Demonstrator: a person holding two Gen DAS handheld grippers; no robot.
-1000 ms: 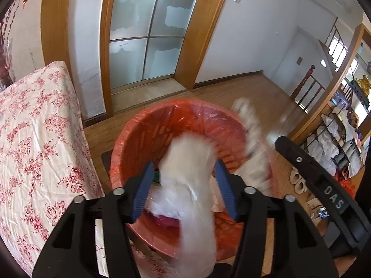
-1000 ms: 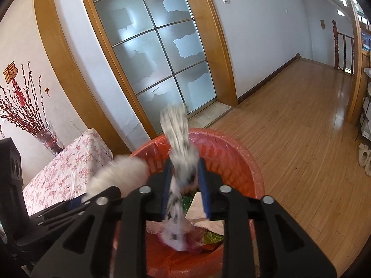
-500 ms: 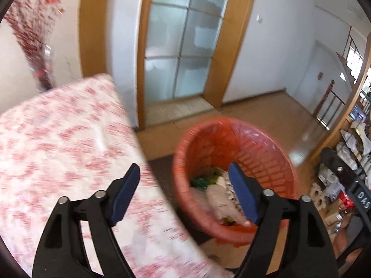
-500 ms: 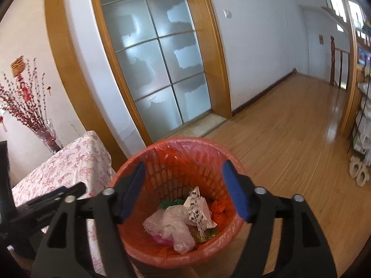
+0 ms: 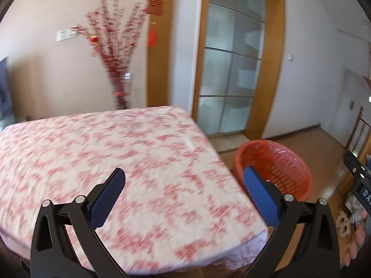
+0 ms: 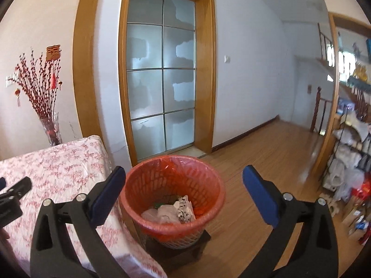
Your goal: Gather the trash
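Both grippers, left and right, have just been opening and now gape wide with nothing between their jaws. Just beyond the right one, the trash lies in the orange bin beside the table. No litter shows on the cloth, so the sensible move is probably a slow sweep for leftovers.

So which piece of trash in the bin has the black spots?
The white crumpled piece at the right of the pile in the bin. The pale plastic bags left of it are plain.
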